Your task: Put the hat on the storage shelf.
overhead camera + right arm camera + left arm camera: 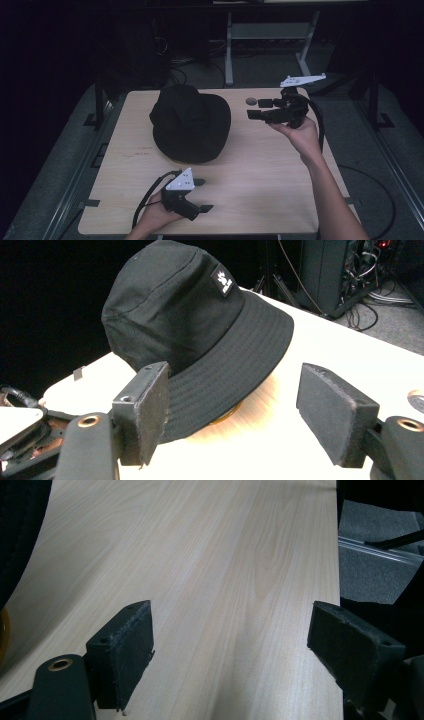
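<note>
1. On the far left part of the pale wooden surface (260, 165) sits a black fabric bucket hat (191, 122) with a small white label on its crown, brim down. Something yellowish shows under the brim's near edge in the right gripper view, but I cannot tell what it is.
2. The right gripper (253, 114) hangs above the far right part of the surface, pointing left at the hat, which lies just beyond its tips. In its own view the brim (235, 365) spreads between and past the two black jaws. They stand wide apart with nothing between the pads.
3. The hat is round, with no long axis to speak of; its wide brim edge faces this gripper. The right hand is the nearer, so the coming move looks like a short reach leftward onto the brim.
4. The left gripper (205, 197) rests low at the near edge, well apart from the hat, its jaws wide open over bare wood and empty.
5. A small round grey disc (251, 101) lies near the far edge. The room beyond is dark, with a metal stand (270, 37) and cables on the floor.
</note>
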The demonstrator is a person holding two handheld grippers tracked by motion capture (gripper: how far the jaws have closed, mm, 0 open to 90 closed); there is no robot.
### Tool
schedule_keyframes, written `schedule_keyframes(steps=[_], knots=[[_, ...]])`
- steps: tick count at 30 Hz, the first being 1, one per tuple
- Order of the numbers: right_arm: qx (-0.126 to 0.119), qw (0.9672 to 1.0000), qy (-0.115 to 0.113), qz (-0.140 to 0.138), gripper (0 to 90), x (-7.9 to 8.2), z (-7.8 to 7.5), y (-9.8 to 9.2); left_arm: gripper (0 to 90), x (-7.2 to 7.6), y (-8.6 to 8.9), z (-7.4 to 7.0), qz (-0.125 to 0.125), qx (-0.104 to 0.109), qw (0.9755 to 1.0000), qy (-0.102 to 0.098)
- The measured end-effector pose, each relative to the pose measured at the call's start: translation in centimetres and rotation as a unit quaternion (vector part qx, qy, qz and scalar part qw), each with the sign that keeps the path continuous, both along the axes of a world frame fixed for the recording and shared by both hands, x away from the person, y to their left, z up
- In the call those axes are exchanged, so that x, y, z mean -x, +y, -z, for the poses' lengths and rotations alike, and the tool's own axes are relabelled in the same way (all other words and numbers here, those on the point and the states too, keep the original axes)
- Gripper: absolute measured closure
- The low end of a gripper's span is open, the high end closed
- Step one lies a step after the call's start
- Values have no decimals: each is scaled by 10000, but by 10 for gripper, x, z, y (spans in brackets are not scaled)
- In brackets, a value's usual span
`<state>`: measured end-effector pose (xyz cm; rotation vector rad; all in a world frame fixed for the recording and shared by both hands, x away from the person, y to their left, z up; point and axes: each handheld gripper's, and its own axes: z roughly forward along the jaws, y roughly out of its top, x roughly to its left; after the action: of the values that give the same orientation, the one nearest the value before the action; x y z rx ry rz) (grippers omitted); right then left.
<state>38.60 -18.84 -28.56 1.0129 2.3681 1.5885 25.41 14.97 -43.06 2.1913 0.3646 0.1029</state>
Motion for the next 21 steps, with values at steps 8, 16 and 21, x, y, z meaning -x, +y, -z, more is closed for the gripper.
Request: schedule_keyframes(steps=[8, 16, 21], knots=[[-2, 9999, 48, 99, 280, 10, 8, -14, 180, 0, -1, 0, 21, -13, 10000, -12], [-39, 9996, 112, 243, 271, 25, 21, -30, 180, 1, -1, 1, 11, -7, 10000, 10], [-11, 9995, 159, 286, 267, 34, 29, -36, 180, 1, -1, 1, 18, 20, 10000, 9]])
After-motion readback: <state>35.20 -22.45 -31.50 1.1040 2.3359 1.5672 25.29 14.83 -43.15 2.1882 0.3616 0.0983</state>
